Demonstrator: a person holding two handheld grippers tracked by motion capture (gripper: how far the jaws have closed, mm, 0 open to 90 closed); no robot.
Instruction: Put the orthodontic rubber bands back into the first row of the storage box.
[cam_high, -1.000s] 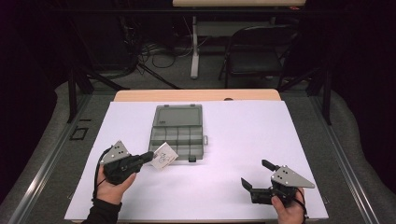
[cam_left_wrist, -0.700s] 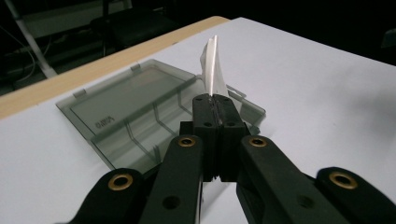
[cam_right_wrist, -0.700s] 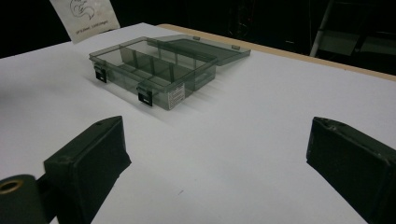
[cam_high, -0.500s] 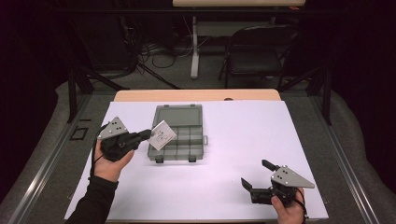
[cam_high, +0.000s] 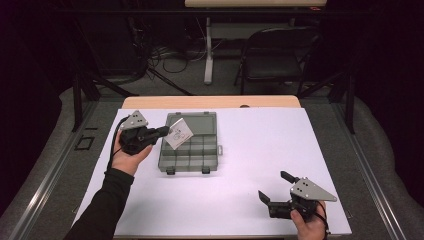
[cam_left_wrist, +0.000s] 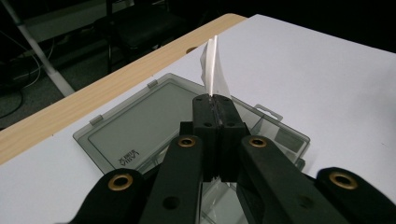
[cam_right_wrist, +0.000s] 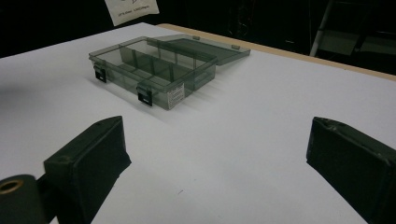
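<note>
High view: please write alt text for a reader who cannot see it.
The left claw holds a small clear bag above an open grey compartment box on a white table. The right claw rests open near the table's front edge.

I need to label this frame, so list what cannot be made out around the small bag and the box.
- Small bag: its contents and print are too small in the high view, edge-on in the left gripper view, cut off by the top edge in the right gripper view.
- Box: near compartments hidden behind the left gripper in its own view; the label on the front wall is too small to read.
</note>
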